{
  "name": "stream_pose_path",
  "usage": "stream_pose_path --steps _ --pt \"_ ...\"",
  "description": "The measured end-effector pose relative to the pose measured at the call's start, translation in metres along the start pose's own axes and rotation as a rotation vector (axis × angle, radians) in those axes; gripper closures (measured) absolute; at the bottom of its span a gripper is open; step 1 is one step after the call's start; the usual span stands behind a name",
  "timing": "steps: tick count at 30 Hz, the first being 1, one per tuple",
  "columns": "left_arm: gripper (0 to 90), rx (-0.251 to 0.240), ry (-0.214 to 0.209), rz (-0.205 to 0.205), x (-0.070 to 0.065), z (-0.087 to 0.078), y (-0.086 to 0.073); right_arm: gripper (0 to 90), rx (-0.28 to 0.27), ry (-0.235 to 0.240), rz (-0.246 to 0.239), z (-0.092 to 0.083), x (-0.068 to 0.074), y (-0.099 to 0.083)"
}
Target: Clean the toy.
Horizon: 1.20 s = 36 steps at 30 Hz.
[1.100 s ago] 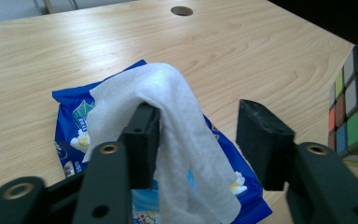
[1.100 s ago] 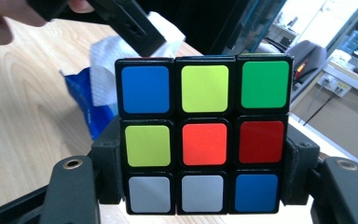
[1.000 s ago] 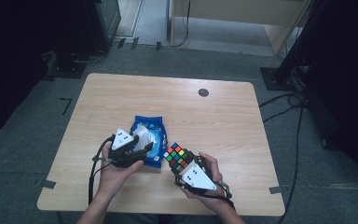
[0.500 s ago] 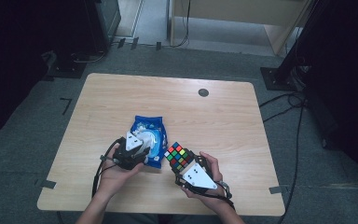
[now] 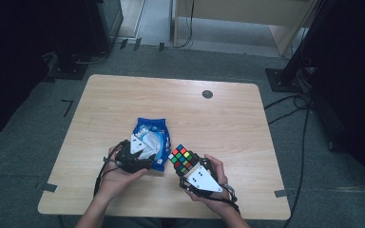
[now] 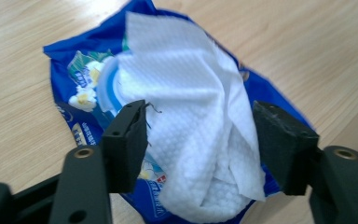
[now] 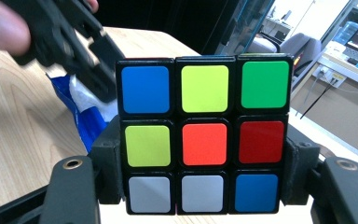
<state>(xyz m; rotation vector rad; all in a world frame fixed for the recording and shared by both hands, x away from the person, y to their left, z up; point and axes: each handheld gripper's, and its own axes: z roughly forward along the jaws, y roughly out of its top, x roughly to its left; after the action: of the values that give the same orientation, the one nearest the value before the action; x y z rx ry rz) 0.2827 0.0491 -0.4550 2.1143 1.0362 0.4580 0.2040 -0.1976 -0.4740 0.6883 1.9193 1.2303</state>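
Left gripper [image 6: 200, 140]: jaws have just been opening, now wide, white wipe [image 6: 191, 121] of the blue pack [image 5: 150, 142] loose between them. Right gripper [image 7: 205, 163]: clamped on puzzle cube [image 7: 204, 133], beside the pack.

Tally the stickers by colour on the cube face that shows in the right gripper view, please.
Puzzle cube, held in the right hand-held gripper:
Blue: 2
Yellow-green: 2
White: 2
Green: 1
Orange: 1
Red: 1
Total: 9
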Motion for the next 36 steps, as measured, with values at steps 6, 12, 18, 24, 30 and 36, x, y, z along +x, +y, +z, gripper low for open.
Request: stream_pose_path --steps 6,12,18,24,30,36 --pt "30.3 -0.126 -0.147 -0.075 -0.007 -0.02 0.011 34.3 -0.003 0.0 0.003 0.001 0.001 0.0" --pt "27.4 -0.184 -0.342 -0.082 -0.026 -0.031 0.021 34.3 0.002 0.004 0.004 0.002 0.003 0.0" --pt "25.5 -0.161 -0.41 -0.095 -0.037 -0.028 0.025 34.3 0.004 0.022 -0.008 0.004 0.01 0.0" --pt "24.3 -0.11 -0.417 -0.058 -0.043 -0.025 0.027 34.2 0.0 0.033 -0.029 0.007 0.017 0.001" --pt "24.5 -0.026 -0.435 -0.045 -0.052 -0.013 0.026 34.3 -0.014 0.032 -0.074 0.006 0.024 0.003" --pt "33.7 -0.02 -0.448 -0.048 -0.053 -0.01 0.024 34.1 -0.024 0.022 -0.117 0.007 0.029 0.003"
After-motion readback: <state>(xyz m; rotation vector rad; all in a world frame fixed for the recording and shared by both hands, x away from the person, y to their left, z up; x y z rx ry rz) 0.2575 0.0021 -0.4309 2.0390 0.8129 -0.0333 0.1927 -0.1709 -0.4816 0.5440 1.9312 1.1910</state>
